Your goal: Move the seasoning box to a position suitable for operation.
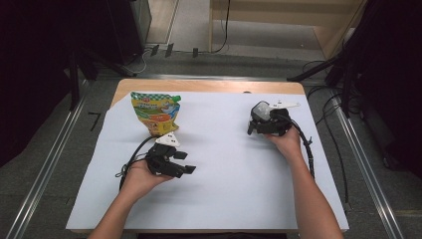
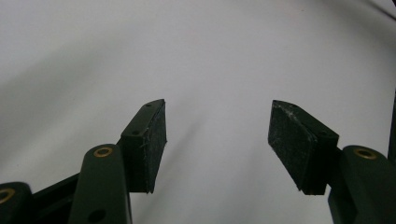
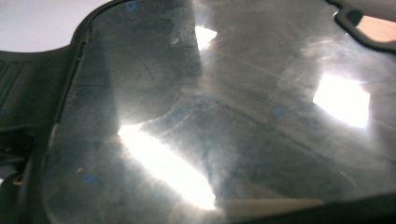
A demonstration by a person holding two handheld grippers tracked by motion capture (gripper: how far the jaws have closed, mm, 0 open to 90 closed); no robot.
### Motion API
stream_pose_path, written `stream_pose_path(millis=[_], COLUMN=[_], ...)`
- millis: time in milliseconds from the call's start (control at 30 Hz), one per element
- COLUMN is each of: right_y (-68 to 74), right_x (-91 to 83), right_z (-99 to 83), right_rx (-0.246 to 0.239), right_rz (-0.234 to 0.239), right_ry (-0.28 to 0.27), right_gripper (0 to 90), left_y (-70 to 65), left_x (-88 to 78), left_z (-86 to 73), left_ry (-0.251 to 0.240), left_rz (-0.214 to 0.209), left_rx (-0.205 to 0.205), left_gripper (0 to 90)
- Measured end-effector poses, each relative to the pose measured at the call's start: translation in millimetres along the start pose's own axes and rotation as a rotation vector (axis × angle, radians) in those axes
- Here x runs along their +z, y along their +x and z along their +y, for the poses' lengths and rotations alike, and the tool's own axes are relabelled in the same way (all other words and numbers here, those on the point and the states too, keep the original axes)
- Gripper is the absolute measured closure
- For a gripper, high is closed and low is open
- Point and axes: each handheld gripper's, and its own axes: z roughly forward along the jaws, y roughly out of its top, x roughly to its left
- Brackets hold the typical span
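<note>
A yellow and green snack pouch [image 1: 155, 112] stands on the white sheet [image 1: 224, 169] at the back left. Just in front of it a hand holds my left gripper [image 1: 186, 163], pointing right, open. Between its pads [image 2: 152, 144] there is only white sheet. At the back right the other hand holds my right gripper [image 1: 259, 123]. A clear, grey-tinted thing [image 1: 261, 110] sits right at its front. In the right gripper view this is a glossy see-through pane [image 3: 224, 121] with a black rim [image 3: 28, 93], very close to the camera. It hides the jaws.
The sheet covers a wooden table [image 1: 209, 85] whose far edge shows. Black cables [image 1: 309, 149] trail from both grippers. Metal rails [image 1: 50, 164] run along both sides on the floor, and dark stands crowd the back corners.
</note>
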Motion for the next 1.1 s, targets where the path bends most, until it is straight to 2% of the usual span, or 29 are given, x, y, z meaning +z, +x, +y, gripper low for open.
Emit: stream_pose_path(millis=[300,533,700,833,1000,1100], right_y=[3.2,1.9,3.2,3.6,7.7,9.5], right_x=[-1.2,-2.5,-4.8,-9.7,-19.2,-24.1], right_z=[-2.0,-1.3,-0.7,1.5,5.7,7.2], right_rx=[-0.013,0.021,0.021,0.023,-0.003,0.005], right_rz=[-0.015,-0.005,0.005,0.004,0.003,0.005], right_ry=[-0.005,-0.009,-0.016,-0.025,-0.021,-0.020], right_gripper=[13.8,14.3,14.5,14.6,14.7,14.8], left_y=[1.2,1.7,2.4,2.2,2.7,2.3], left_x=[-0.9,-1.0,-1.0,-1.5,-1.4,-1.7], left_z=[-0.7,-0.9,-1.2,-1.2,-1.0,-0.3], left_ry=[-0.003,0.001,0.000,-0.004,-0.006,-0.011], left_rz=[0.002,0.002,0.002,0.001,-0.001,-0.002], left_rx=[-0.009,-0.010,-0.012,-0.014,-0.016,-0.012], left_gripper=[37.9,37.9,37.9,37.9,37.9,37.9])
